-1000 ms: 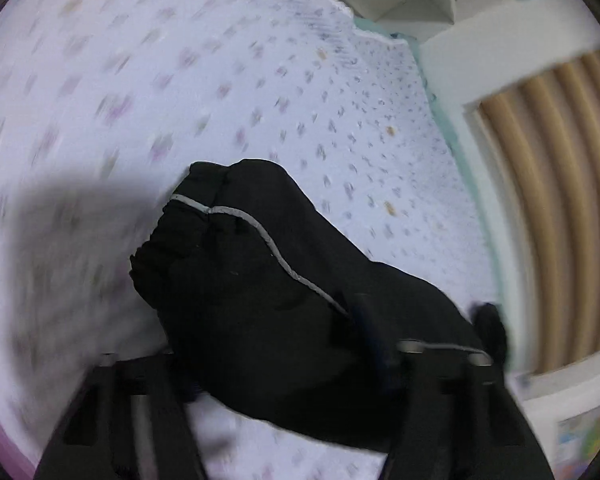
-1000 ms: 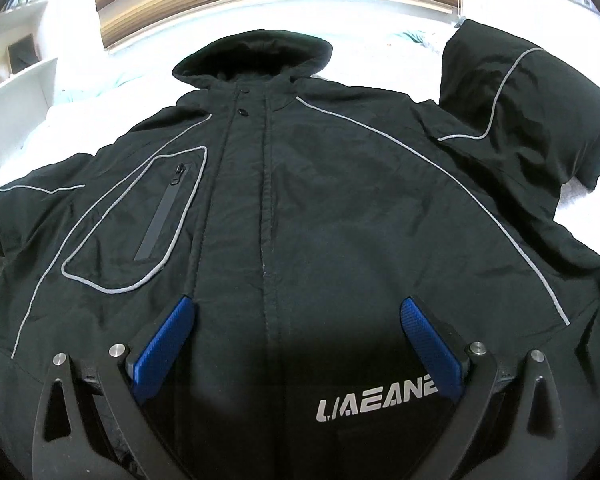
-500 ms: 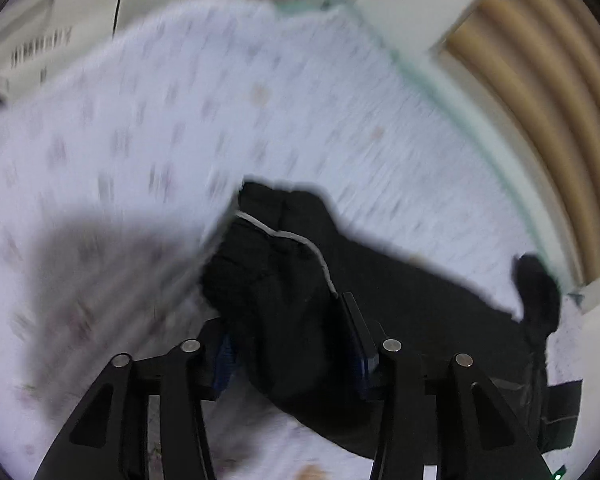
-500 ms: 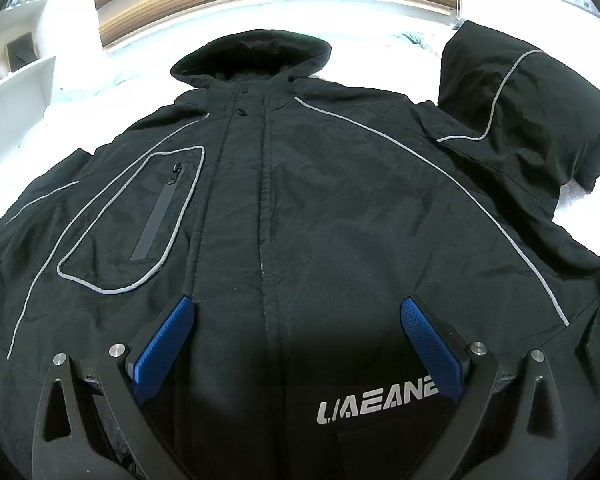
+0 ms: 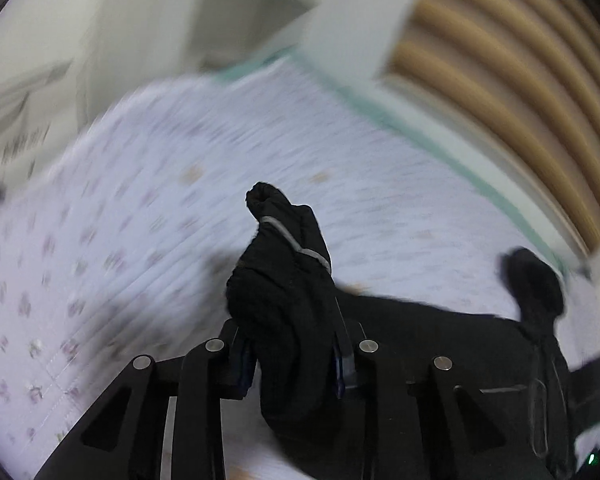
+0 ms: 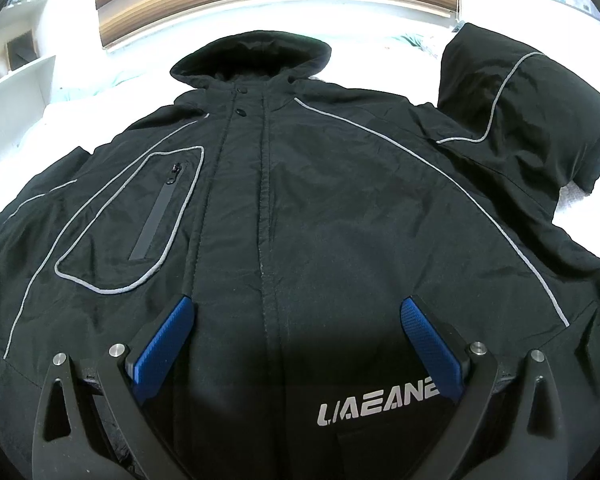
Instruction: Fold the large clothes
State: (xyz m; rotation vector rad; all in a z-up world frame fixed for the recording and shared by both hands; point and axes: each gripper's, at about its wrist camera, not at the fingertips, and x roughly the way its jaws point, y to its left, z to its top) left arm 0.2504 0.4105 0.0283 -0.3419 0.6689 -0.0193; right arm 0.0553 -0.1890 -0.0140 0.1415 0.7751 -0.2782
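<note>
Black hooded jacket (image 6: 300,208) lies front-up on a floral bedspread (image 5: 140,208), hood at the far end. Left gripper (image 5: 296,356), its jaws having just been closing, clamps the bunched sleeve (image 5: 284,280) raised above the bedspread. Right gripper (image 6: 296,340) hovers over the jacket's near hem, jaws wide apart, holding nothing.

jacket (image 6: 300,208) on bedspread (image 5: 148,208), hood (image 6: 252,56) rearmost

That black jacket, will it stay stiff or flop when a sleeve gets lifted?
Probably flops: the sleeve bunches and sags in the left gripper. The padded jacket looks bulky, so likely heavyish. Its smooth shell may slip.
</note>
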